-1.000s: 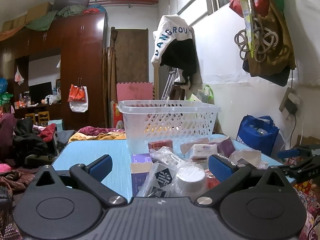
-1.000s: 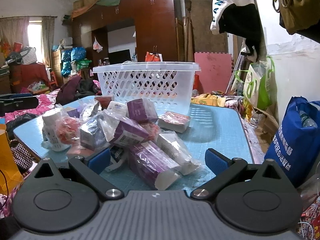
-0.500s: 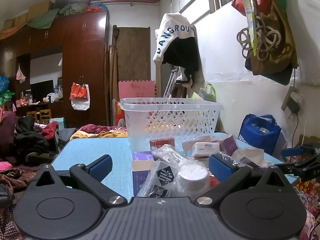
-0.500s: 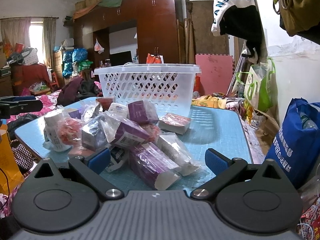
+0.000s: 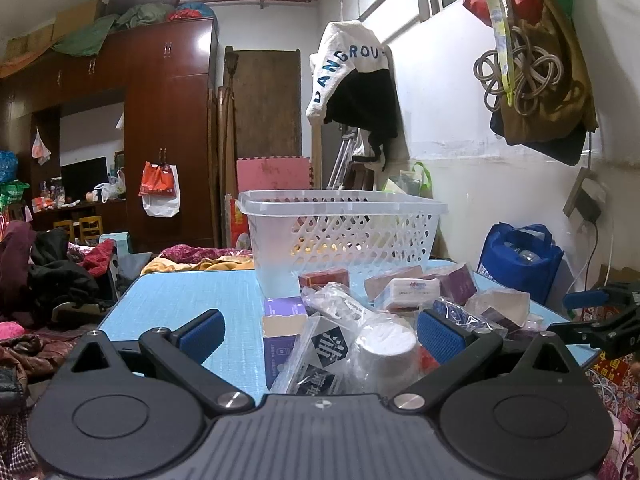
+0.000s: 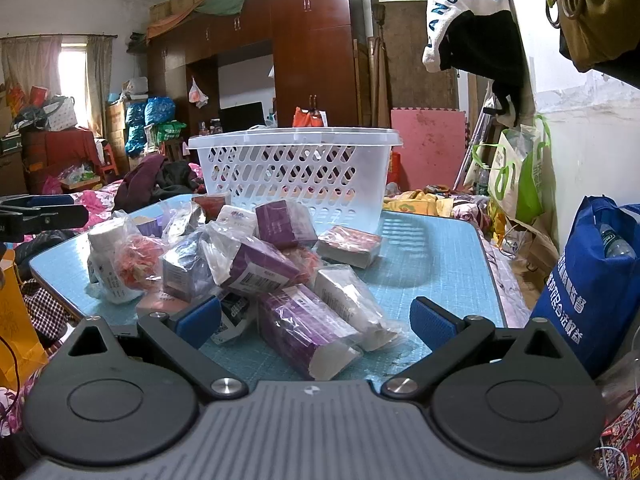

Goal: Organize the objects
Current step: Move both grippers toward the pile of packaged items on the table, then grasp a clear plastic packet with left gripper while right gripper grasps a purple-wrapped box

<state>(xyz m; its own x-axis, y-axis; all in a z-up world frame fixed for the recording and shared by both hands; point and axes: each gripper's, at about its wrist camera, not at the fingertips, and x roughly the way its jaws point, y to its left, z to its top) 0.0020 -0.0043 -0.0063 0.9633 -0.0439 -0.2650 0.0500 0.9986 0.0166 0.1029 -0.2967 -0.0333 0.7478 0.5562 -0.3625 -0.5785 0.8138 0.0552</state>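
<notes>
both grippers low at near table edge, nothing picked yet. left gripper jaws apart, white jar and bagged box between them. right gripper jaws apart over purple box. basket centre frame, behind pile, seemingly empty. next: close on one item, carry to basket.

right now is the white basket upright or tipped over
Upright. The basket stands on the blue table with its rim level and its opening facing up, behind the pile of packets.
</notes>
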